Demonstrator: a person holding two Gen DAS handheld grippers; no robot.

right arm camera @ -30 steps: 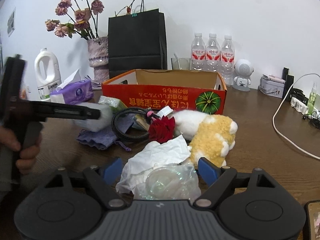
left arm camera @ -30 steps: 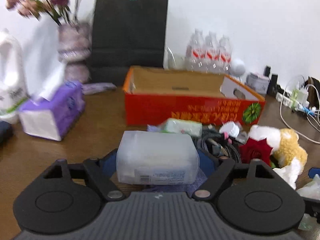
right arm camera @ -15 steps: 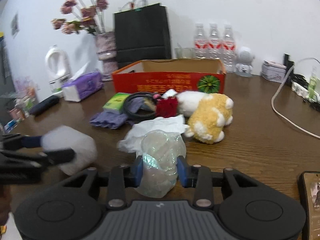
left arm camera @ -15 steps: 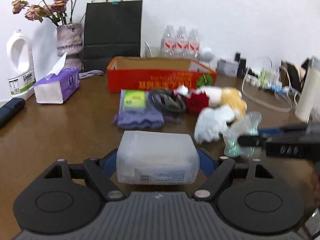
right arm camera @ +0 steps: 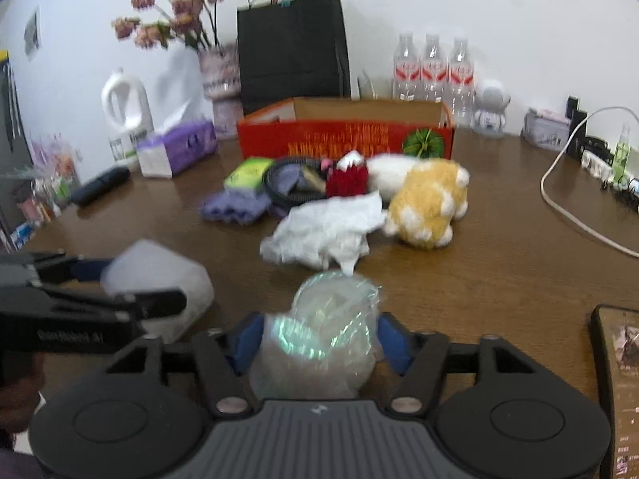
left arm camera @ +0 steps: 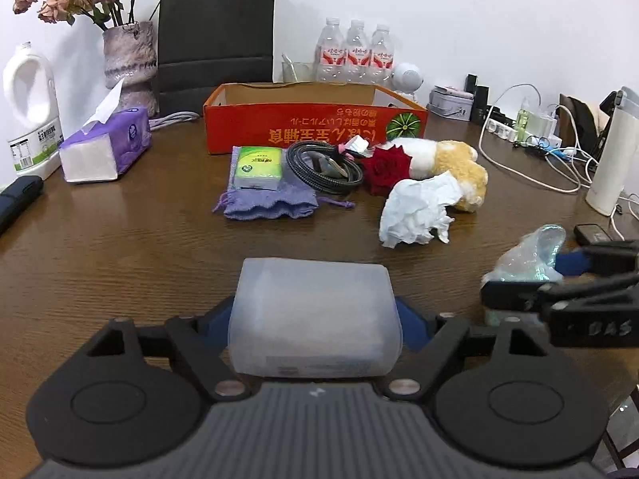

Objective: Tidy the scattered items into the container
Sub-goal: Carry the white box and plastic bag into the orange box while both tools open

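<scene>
I see the brown wooden counter under everything. At its far side sits the orange cardboard box, the container, open-topped with nothing visible inside from here. Black paper bag stands behind it against the wall, with a vase of dried flowers to the left of the bag and three water bottles to its right.

In front of the box, the scattered pile: yellow-and-white plush toy, crumpled white tissue touching its front, purple pouch with a green tissue pack lying on it, coiled black cable, red rose between cable and plush. Purple tissue box sits well left.

My left gripper has its fingers set wide, clamped on a frosted white plastic box, held off the pile, near me.

My right gripper has a crinkled clear plastic wrapper between its blue pads; fingers are opening, and the wrapper bulges against both sides, contact on the pads looks kept. It is near me too, above the counter, well short of the orange box.
</scene>
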